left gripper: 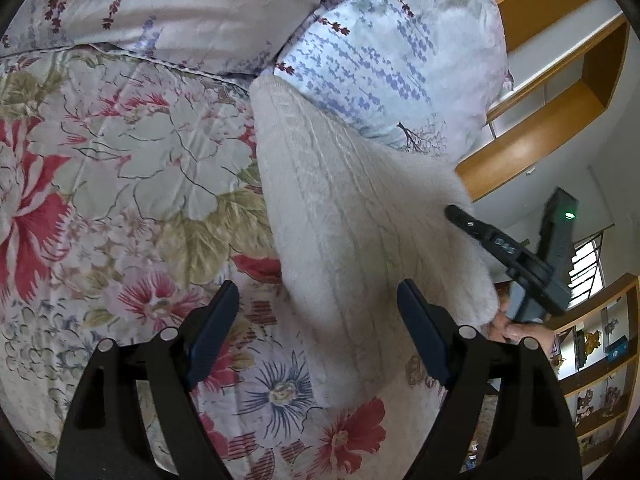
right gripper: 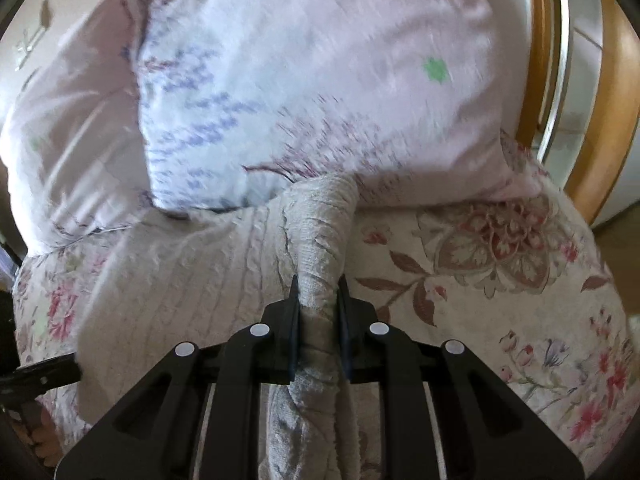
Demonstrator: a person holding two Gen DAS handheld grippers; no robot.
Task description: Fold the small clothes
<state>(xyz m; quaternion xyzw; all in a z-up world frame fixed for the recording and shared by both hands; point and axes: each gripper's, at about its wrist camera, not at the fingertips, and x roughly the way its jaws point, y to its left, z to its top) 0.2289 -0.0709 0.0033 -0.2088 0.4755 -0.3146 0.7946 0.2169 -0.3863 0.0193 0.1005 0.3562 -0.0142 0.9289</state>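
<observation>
Your right gripper is clamped on a bunched fold of the cream knit garment, which spreads ahead and left of it across the floral bedspread. Your left gripper hangs spread wide, nothing between its fingers.

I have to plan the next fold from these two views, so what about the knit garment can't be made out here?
- Left wrist view: the knit garment's near end runs behind the open left tongs; the right tongs cover its right edge.
- Right wrist view: the right tongs, shut on a bunched edge, hide the cloth below; motion blur smears the pillow.
- Overall shape: undeterminable.
</observation>
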